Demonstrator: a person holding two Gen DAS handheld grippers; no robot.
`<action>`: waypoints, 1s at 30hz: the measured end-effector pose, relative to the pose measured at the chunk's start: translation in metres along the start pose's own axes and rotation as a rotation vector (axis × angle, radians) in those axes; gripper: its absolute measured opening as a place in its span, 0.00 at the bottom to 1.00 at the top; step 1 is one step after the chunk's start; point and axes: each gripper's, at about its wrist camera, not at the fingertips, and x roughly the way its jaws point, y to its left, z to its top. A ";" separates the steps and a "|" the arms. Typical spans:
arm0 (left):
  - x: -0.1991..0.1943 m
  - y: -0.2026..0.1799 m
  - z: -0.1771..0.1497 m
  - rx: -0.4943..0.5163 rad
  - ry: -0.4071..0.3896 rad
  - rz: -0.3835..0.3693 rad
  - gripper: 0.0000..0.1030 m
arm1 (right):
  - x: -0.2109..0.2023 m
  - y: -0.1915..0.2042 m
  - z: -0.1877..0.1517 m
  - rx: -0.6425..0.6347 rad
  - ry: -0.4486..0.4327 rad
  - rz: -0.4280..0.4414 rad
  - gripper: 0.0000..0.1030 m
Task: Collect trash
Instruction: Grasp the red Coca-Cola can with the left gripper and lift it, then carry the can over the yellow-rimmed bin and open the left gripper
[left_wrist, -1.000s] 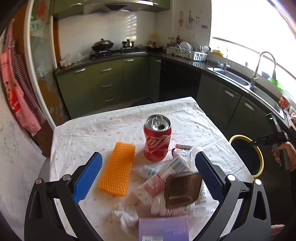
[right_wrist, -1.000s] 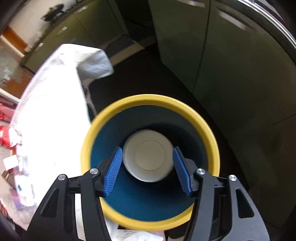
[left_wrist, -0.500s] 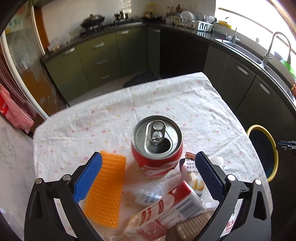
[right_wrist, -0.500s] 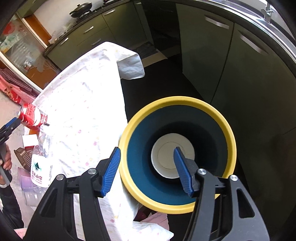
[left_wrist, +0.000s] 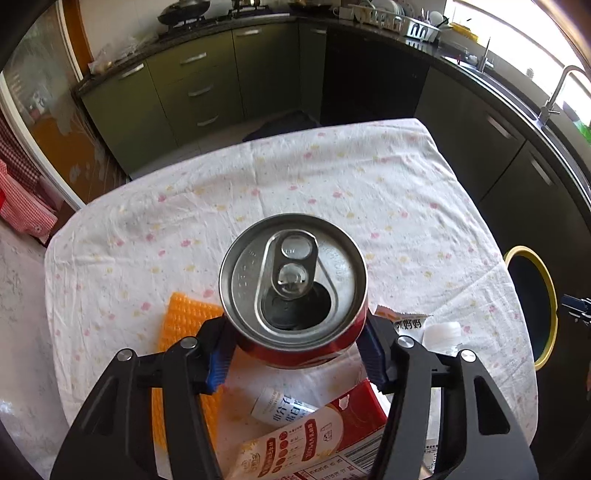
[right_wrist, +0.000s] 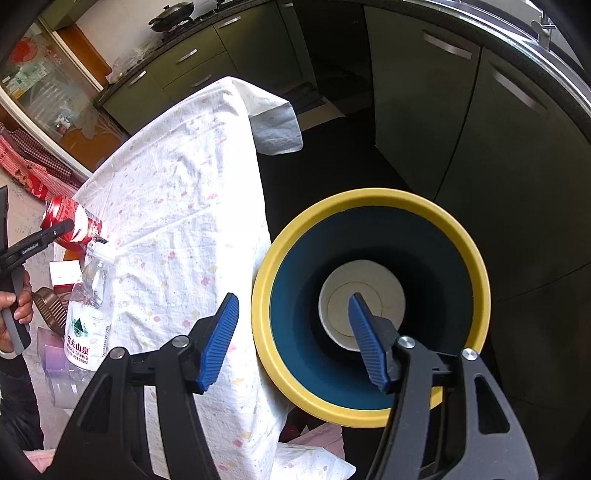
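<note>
My left gripper (left_wrist: 295, 354) is sitting over the red soda can (left_wrist: 293, 291), which is standing upright on the table (left_wrist: 332, 184) with its opened top facing the camera. The jaws have just been closing, and the blue pads (left_wrist: 369, 350) are now pressing on either side of the can's body, so I am reading this as a pinch on the can. From the right wrist view I am also seeing the left gripper (right_wrist: 79, 230) clamped on the can (right_wrist: 62, 218) at the table's far edge, with a hand (right_wrist: 14, 314) wrapped around the handle.

Around the can, an orange textured pad (left_wrist: 184, 325) is lying flat to the left, partly behind the gripper arm. In front of the can a red and cream carton (left_wrist: 314, 435) is lying on its side, with a small white tube (left_wrist: 284, 408) just above it. To the right, a torn snack wrapper (left_wrist: 404, 321) and the cap of a clear water bottle (left_wrist: 441, 332) are resting close together.

My right gripper (right_wrist: 293, 339) is hanging over the bin (right_wrist: 369, 410), a yellow-rimmed, dark blue one standing on the floor just beside the table. Its fingers are spread with nothing between them; one pad is over the cloth edge, the other over the bin's mouth. A white paper cup (right_wrist: 365, 284) is lying at the bottom of the bin.
</note>
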 end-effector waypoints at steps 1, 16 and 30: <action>-0.002 0.000 0.000 0.003 -0.008 -0.002 0.56 | 0.000 0.000 -0.001 -0.001 0.000 0.000 0.57; -0.105 -0.057 0.006 0.113 -0.207 -0.090 0.56 | -0.041 -0.024 -0.029 0.012 -0.115 -0.021 0.57; -0.092 -0.250 -0.008 0.392 -0.111 -0.306 0.56 | -0.087 -0.087 -0.083 0.098 -0.211 -0.104 0.57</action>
